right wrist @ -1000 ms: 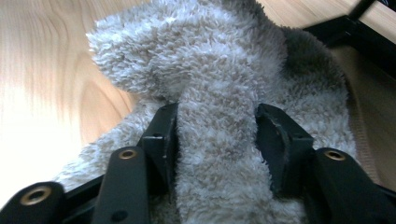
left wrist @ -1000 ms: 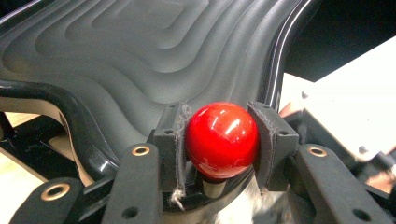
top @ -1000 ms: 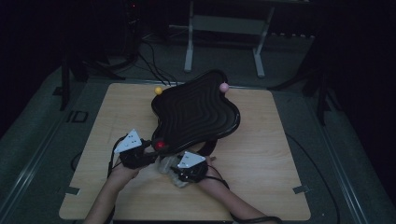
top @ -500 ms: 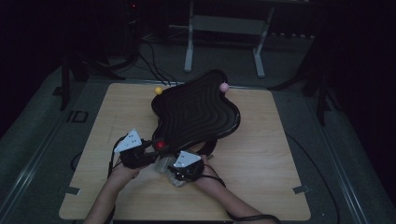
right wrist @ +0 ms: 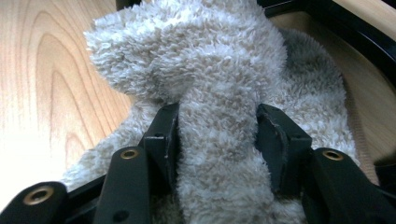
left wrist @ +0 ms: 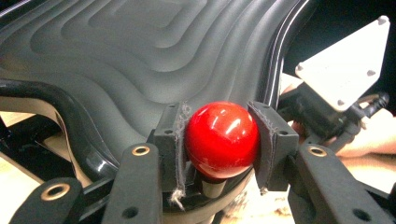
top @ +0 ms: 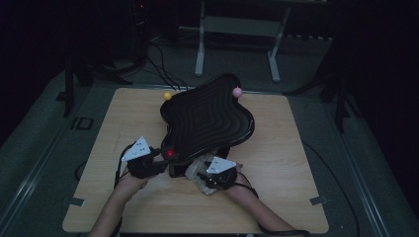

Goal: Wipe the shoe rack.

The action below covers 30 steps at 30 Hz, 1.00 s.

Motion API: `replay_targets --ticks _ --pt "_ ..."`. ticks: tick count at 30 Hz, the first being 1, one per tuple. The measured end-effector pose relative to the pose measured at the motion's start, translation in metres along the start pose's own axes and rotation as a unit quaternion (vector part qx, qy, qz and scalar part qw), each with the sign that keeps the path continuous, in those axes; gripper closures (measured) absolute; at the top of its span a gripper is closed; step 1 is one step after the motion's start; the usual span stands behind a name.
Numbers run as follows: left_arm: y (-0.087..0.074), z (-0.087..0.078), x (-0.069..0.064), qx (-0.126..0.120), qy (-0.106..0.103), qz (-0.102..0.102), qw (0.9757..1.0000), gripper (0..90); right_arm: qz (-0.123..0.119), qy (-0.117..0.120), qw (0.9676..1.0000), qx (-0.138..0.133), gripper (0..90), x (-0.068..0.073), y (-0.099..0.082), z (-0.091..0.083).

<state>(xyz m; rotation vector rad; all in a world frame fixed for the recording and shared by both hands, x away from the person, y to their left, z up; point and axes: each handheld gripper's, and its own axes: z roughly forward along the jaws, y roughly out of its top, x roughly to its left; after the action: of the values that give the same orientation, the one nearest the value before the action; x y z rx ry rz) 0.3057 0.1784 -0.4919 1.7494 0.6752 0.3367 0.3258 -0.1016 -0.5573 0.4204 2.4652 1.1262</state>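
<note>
A black wavy board (top: 207, 121) with ridged steps stands tilted on a frame in the middle of the wooden table (top: 286, 197). Its near-left corner carries a red ball knob (left wrist: 222, 139), and my left gripper (left wrist: 219, 140) is shut on that knob, pads pressed against both sides. In the high view the left gripper (top: 148, 163) sits at the red knob (top: 170, 153). My right gripper (right wrist: 217, 140) is shut on a fold of a fluffy beige cloth (right wrist: 205, 70). That cloth (top: 197, 173) lies under the board's near edge beside the right gripper (top: 215, 177).
A yellow knob (top: 168, 96) and a pink knob (top: 237, 92) stick up at the board's far corners. Metal stand legs (top: 237, 49) and cables lie on the dark floor beyond the table. The person's forearms (top: 118, 207) come in over the table's near edge.
The right gripper with the cloth has shifted a little along the board's near edge. The left gripper stays put on the red knob.
</note>
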Motion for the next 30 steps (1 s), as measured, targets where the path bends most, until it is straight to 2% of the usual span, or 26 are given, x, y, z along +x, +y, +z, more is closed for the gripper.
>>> replay_targets --ticks 2,6,8,11,13,18,20,22,23,25,30 --pt "0.0 0.0 0.0 0.001 0.0 0.0 1.0 59.2 -0.004 0.008 1.0 -0.003 51.1 0.006 0.006 0.006" --pt "0.0 0.0 0.0 0.0 -0.001 0.0 1.0 59.3 -0.02 0.017 0.9996 -0.009 50.8 0.032 0.028 0.028" --pt "-0.001 -0.001 0.0 -0.001 0.001 -0.001 1.0 59.3 -0.022 0.01 0.9997 -0.006 50.7 0.038 0.034 0.033" --pt "0.0 -0.001 0.0 0.0 0.0 0.0 1.0 59.3 -0.019 0.016 0.9997 -0.006 52.5 0.034 0.031 0.03" --pt "0.0 -0.001 0.0 0.0 0.001 0.001 1.0 59.3 -0.028 0.009 0.9996 0.001 53.2 0.028 0.025 0.023" --pt "0.0 0.0 0.001 0.001 -0.004 0.0 1.0 59.2 -0.01 -0.003 0.9999 0.006 52.7 -0.007 -0.005 -0.005" --pt "-0.001 0.001 0.001 -0.002 -0.005 -0.002 1.0 59.2 0.0 -0.003 0.9999 0.01 52.7 -0.018 -0.013 -0.013" --pt "0.0 0.001 0.001 -0.001 -0.007 -0.003 1.0 59.2 0.009 0.008 0.9999 0.009 52.6 -0.024 -0.016 -0.016" --pt "0.0 0.001 0.001 -0.001 -0.008 -0.005 1.0 59.2 0.013 0.01 0.9998 0.008 52.2 -0.024 -0.015 -0.015" --pt "0.0 0.001 0.001 -0.001 -0.007 -0.004 1.0 59.2 0.004 0.015 0.9999 0.006 51.6 -0.02 -0.01 -0.01" --pt "-0.001 0.001 0.001 -0.001 -0.006 -0.006 1.0 59.2 -0.022 0.03 0.9993 -0.005 51.7 0.003 0.011 0.013"
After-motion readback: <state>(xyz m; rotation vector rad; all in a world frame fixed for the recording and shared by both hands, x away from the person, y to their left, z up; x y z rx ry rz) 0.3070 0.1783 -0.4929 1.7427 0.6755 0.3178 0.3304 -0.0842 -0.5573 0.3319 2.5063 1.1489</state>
